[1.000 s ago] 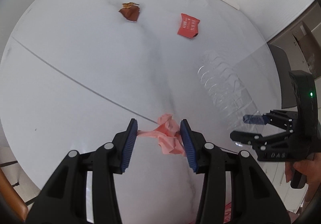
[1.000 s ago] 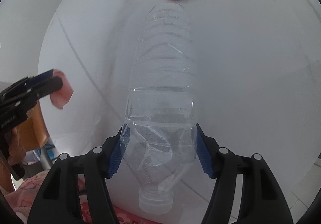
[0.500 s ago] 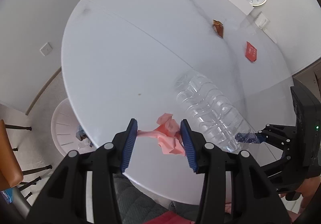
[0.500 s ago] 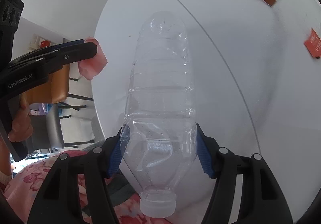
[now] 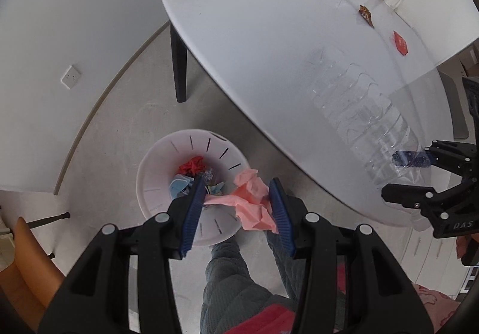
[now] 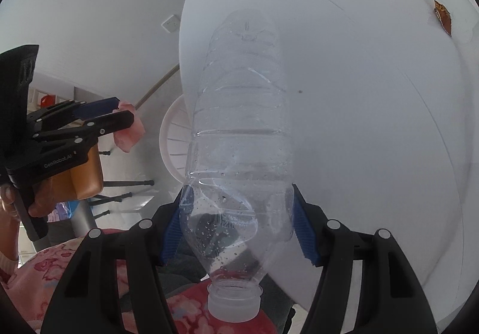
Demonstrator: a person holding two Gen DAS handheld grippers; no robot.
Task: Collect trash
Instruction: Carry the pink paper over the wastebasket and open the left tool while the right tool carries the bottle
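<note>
Left gripper [image 5: 236, 208]: its jaws are clamped on the crumpled pink paper tissue [image 5: 253, 203], so it can be dropped in.
Right gripper [image 6: 236, 229]: its jaws are clamped on the clear empty plastic bottle [image 6: 239, 136], neck down, base sticking out past the jaws.
White round slotted bin [image 5: 155, 172]: seen straight below the left jaws, already holding scraps.
Change: a second ago the white round surface [image 5: 269, 19] lay under both jaws; now the bin is under the tissue.
Left behind: red wrapper [image 5: 400, 42], far beyond the jaws.
</note>
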